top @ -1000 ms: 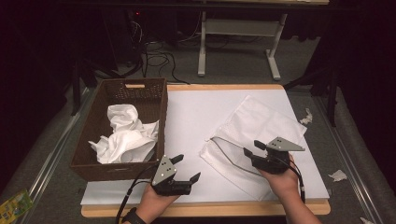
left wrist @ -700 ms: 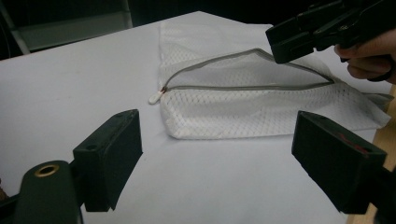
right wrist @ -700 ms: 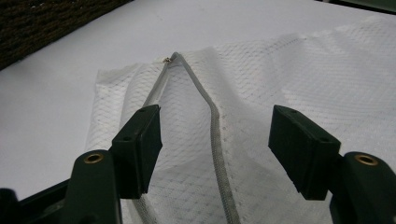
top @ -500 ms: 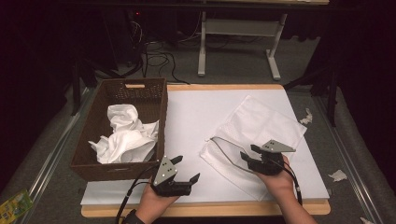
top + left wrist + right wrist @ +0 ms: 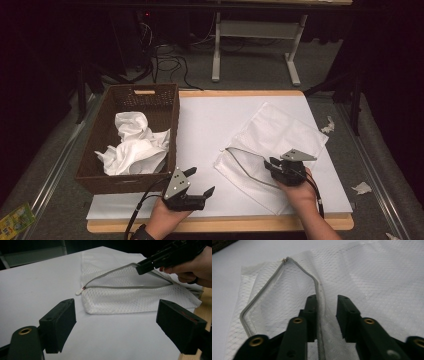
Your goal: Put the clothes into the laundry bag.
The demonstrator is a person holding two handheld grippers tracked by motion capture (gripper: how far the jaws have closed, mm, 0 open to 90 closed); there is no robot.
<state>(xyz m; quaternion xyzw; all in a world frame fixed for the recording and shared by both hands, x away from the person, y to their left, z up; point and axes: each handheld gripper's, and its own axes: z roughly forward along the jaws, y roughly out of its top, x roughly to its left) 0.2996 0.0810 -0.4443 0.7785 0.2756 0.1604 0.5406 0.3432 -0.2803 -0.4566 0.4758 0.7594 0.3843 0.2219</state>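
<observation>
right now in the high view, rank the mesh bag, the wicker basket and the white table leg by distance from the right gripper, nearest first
1. Mesh bag: lies right under the right gripper, whose jaws straddle its zipper edge.
2. Wicker basket: on the table's left side.
3. White table leg: on the floor beyond the table's far edge.

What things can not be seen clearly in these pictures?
- High view: the floor of the basket, covered by white cloth.
- Right gripper view: whether the right gripper already pinches the mesh bag; the zipper edge lies between the jaws.
- Left gripper view: the bag's far end, behind the hand.

Dim, dark surroundings; overhead light brightens the white table (image 5: pixel 210 130); close views soft.
</observation>
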